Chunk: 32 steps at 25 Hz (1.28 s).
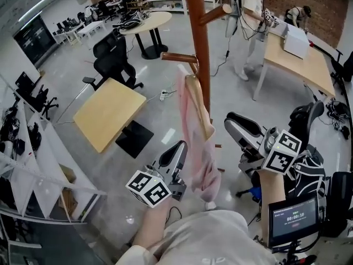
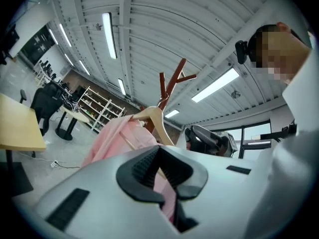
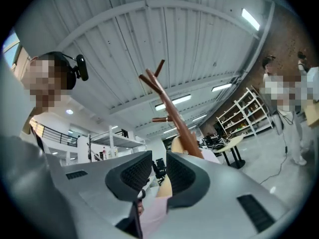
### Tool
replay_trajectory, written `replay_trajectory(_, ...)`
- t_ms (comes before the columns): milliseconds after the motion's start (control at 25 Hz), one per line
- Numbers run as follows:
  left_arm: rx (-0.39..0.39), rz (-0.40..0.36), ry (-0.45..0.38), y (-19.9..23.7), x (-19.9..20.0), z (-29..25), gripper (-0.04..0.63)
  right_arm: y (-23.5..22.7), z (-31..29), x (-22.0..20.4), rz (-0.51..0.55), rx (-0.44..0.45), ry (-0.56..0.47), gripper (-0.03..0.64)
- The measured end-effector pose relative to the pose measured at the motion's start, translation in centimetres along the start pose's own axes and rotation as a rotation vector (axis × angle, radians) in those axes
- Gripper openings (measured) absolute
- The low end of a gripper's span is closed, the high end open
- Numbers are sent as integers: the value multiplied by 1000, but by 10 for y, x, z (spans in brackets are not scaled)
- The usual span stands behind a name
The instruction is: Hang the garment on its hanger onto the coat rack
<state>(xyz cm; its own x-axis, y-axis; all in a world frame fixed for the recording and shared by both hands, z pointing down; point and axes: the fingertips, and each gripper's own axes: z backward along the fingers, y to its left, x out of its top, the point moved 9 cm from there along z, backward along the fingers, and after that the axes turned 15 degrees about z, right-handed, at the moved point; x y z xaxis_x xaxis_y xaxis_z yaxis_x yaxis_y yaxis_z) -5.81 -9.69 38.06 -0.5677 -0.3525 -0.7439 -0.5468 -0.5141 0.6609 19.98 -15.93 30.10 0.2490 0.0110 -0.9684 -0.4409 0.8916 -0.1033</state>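
Observation:
A pink garment [image 1: 196,148] hangs on a wooden hanger [image 1: 202,108] against the brown coat rack pole [image 1: 198,43]. The hanger's top sits just under a side peg [image 1: 179,57]. My left gripper [image 1: 175,154] is open, close to the garment's left edge at mid height. In the left gripper view the garment [image 2: 117,136] and hanger [image 2: 152,116] show just beyond the spread jaws of the left gripper [image 2: 162,171]. My right gripper [image 1: 244,130] is open and stands apart to the right of the garment. Past the right gripper [image 3: 159,176] the rack pole [image 3: 174,121] rises.
A square wooden table [image 1: 107,112] stands to the left, with office chairs [image 1: 113,62] behind it. A long desk [image 1: 300,59] with people working at it lies at the back right. A black chair [image 1: 309,120] and a small screen [image 1: 292,217] are at my right.

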Motion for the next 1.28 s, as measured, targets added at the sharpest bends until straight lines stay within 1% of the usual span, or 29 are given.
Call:
replay_trajectory(120,60,-44,-67,3,11,33,6,21,-37,5,31,114,-1,94)
replay_trajectory(320,219,-55,-226,21,28,116,6,70,-116,-14,0,351,12,94)
replay_trajectory(400,278,-60,-284,12,36,149,6,94,-139,-15,-12,436,19,94)
replay_trajectory(520,383,-73,-378,-16,41,202,6,132,-168,-20,-58,564,51,94)
replay_trajectory(600,467,-83,-439,-23,38,245,6,163,-192,-40,-105,648,75,94)
replay_trajectory(760,615,-95,-547,-24,32,333,6,233,-240,-92,-182,797,121,94)
replay_trajectory(920,735,-97,-614,-38,15,389,6,293,-261,-130,-247,910,174,94)
replay_trajectory(1080,804,-84,-650,-37,4,441,6,356,-277,-166,-287,996,224,94)
replay_trajectory(1160,833,-70,-664,-43,0,452,6,375,-278,-173,-296,1028,252,94)
replay_trajectory(1280,858,-61,-676,-51,-9,453,6,387,-272,-181,-324,1067,278,94)
